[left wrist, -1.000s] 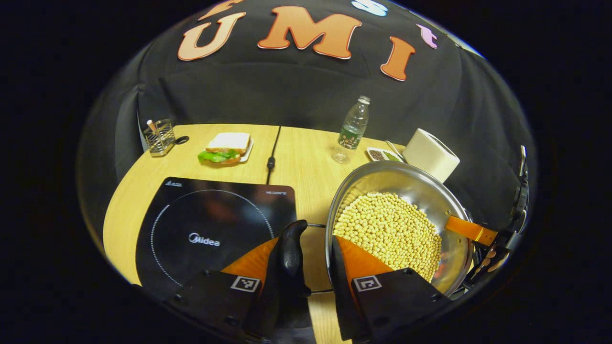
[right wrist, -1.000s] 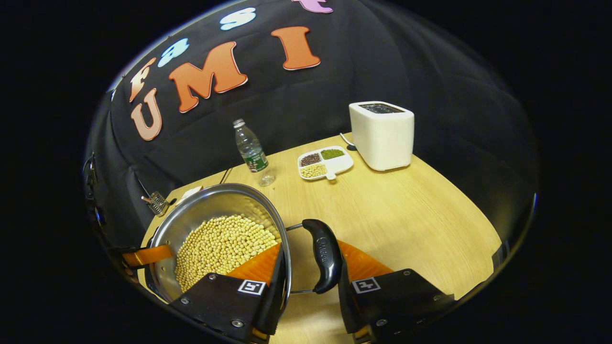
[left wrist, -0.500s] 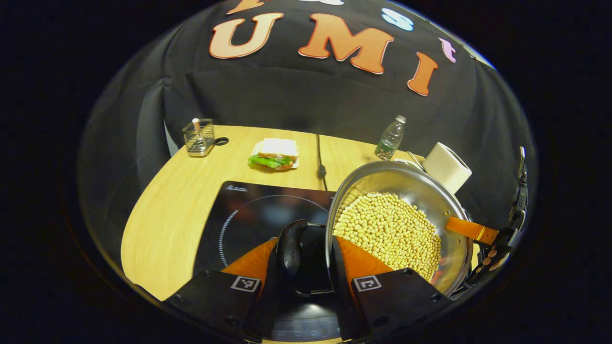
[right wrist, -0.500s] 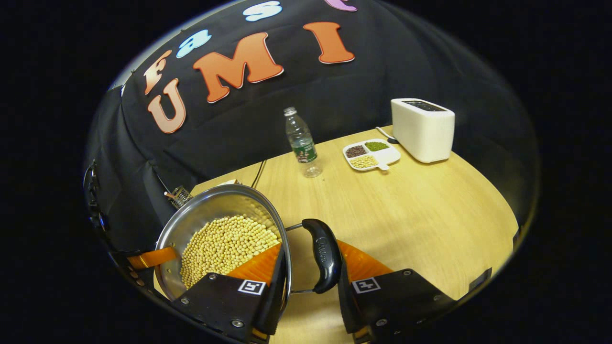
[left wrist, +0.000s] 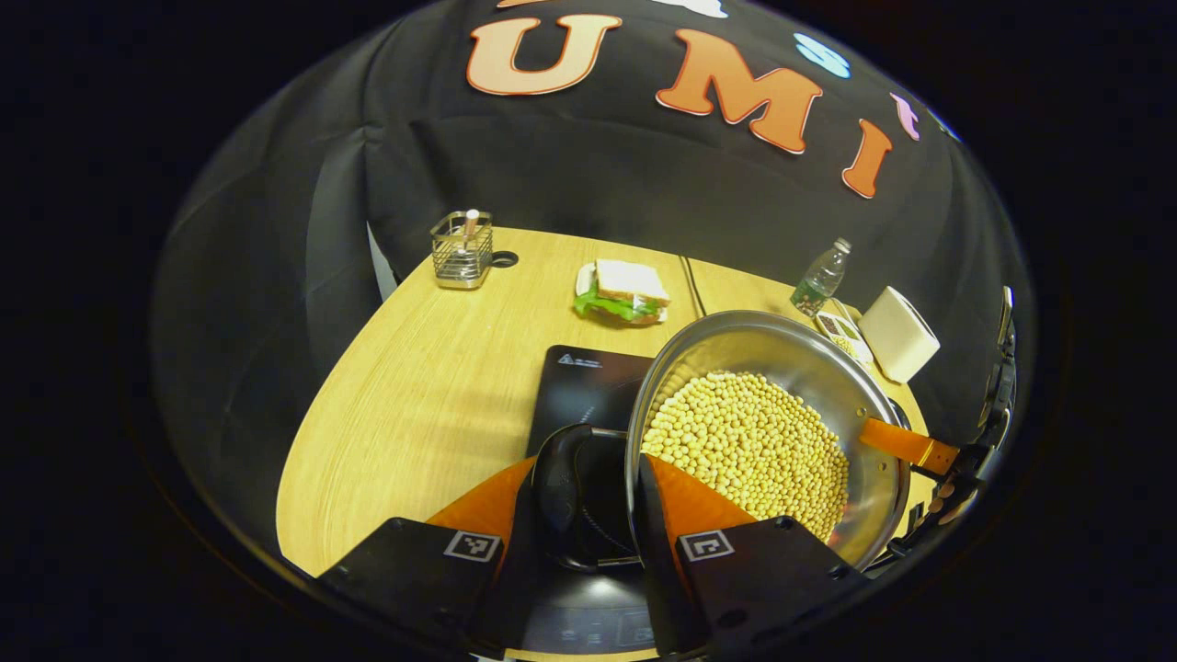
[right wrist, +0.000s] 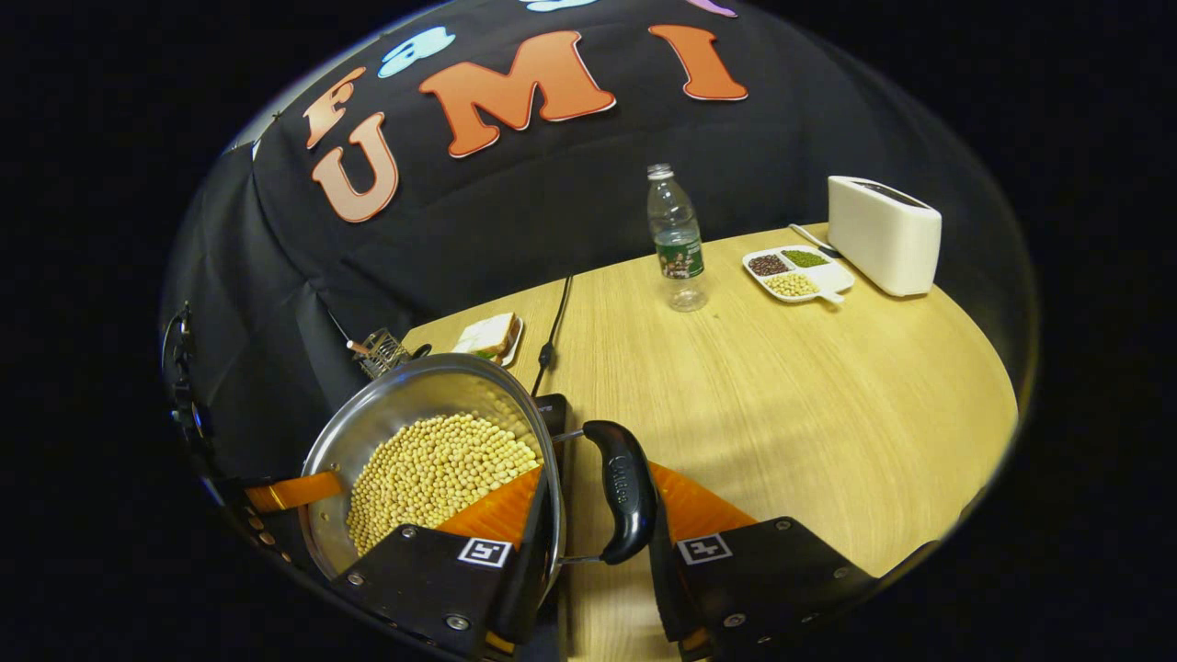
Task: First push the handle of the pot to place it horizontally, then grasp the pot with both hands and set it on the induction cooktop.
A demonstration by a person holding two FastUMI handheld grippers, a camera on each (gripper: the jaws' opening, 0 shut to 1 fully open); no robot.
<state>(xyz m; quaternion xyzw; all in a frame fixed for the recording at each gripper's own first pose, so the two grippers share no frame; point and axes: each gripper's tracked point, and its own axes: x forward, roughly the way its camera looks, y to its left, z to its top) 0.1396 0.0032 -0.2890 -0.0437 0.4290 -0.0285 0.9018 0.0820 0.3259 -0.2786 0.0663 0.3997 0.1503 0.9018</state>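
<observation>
A steel pot (left wrist: 763, 432) full of yellow beans hangs between both grippers. My left gripper (left wrist: 588, 501) is shut on the pot's black loop handle (left wrist: 559, 492), one finger outside the loop and one inside the rim. In the right gripper view my right gripper (right wrist: 593, 506) is shut the same way on the opposite handle (right wrist: 625, 492) of the pot (right wrist: 428, 460). The black induction cooktop (left wrist: 588, 386) lies under the pot, mostly hidden; its corner (right wrist: 554, 409) shows past the rim. I cannot tell whether the pot touches it.
On the wooden table (left wrist: 432, 386) stand a wire basket (left wrist: 462, 250), a sandwich on a plate (left wrist: 621, 290), a water bottle (right wrist: 676, 239), a divided dish of beans (right wrist: 795, 273) and a white toaster (right wrist: 883, 234). A black cable (right wrist: 552, 331) runs back from the cooktop.
Both grippers have carried the pot leftward across the table, from beside the cooktop to over it. Their grip on the handles is unchanged.
</observation>
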